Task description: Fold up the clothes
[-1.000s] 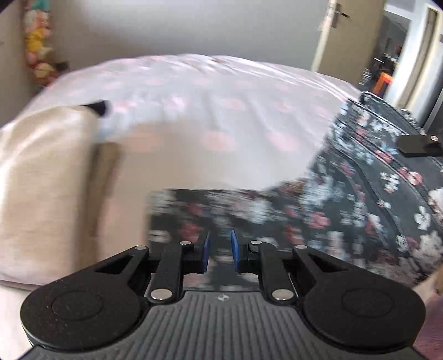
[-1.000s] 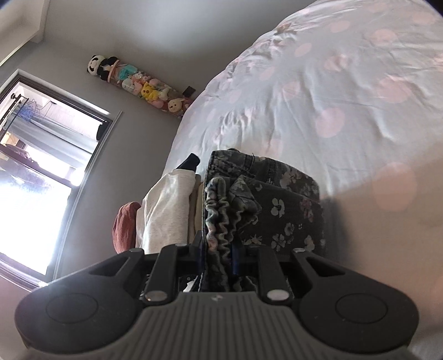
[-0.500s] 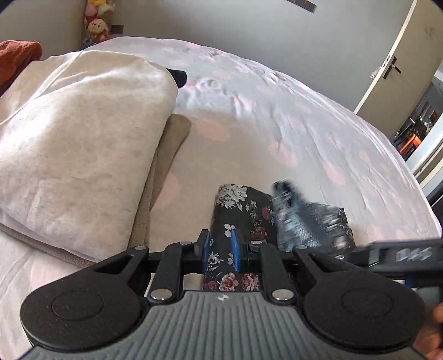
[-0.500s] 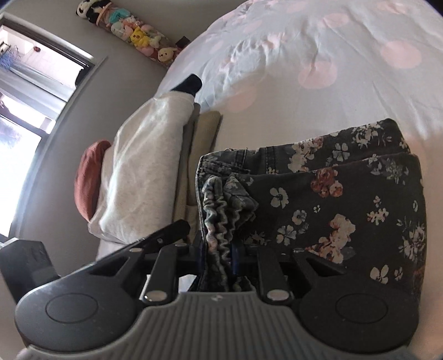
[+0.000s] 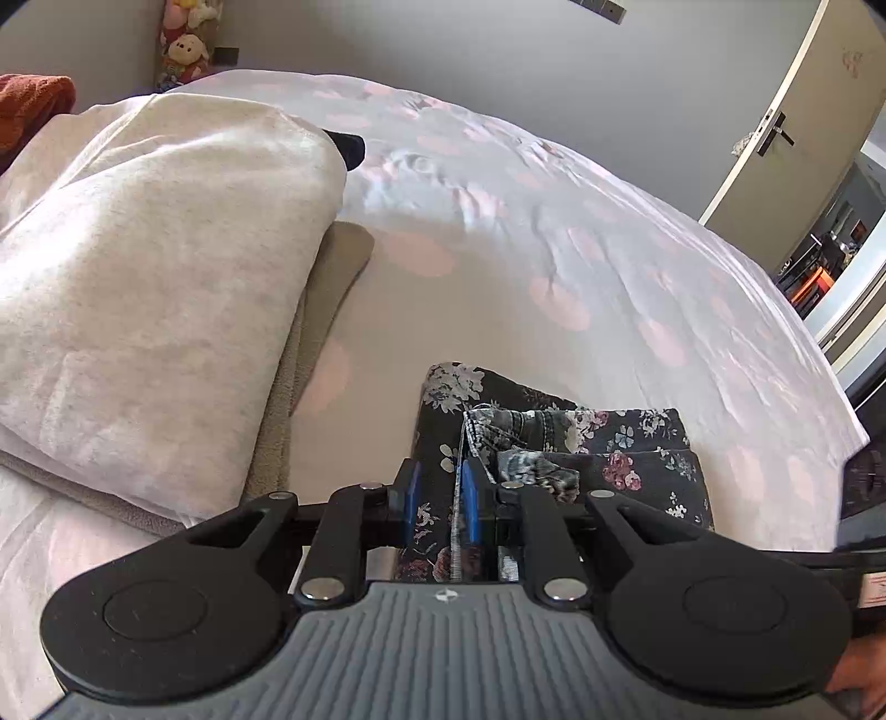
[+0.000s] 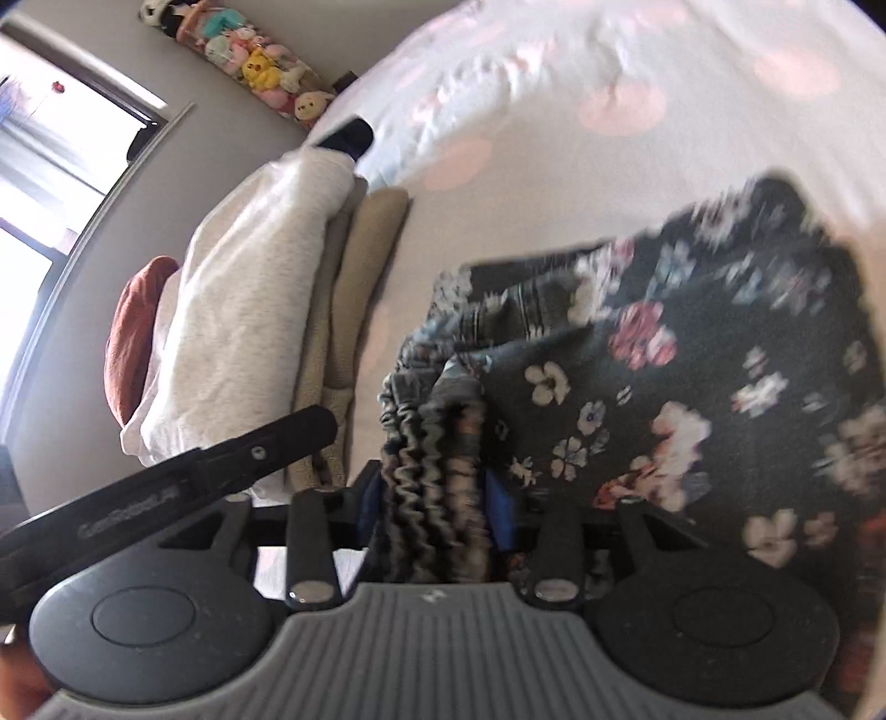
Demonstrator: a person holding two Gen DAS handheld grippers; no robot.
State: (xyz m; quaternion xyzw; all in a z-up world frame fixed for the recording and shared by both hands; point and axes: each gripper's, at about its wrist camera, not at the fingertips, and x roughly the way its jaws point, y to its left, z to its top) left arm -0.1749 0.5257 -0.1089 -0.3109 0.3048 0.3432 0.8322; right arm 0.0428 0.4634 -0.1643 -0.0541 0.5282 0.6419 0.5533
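Note:
A dark floral garment (image 5: 609, 448) lies folded on the bed, its elastic waistband bunched at the near end. My left gripper (image 5: 437, 501) is shut on the garment's near left edge, fabric between the blue pads. My right gripper (image 6: 434, 498) is shut on the ruffled waistband (image 6: 432, 443) of the same floral garment (image 6: 692, 387), which spreads to the right, blurred. The left gripper's black body (image 6: 183, 471) shows at the right wrist view's lower left.
A stack of folded light clothes (image 5: 149, 288) over a beige piece (image 5: 332, 277) lies left of the garment, also in the right wrist view (image 6: 249, 310). The bed sheet (image 5: 554, 266) has pink dots. A rust cloth (image 6: 133, 332), plush toys (image 6: 260, 50) and a door (image 5: 803, 122) stand around.
Both grippers have swung down with the floral garment, folding it onto the bed beside the stack. Both stay shut on it; the right view is now blurred by motion.

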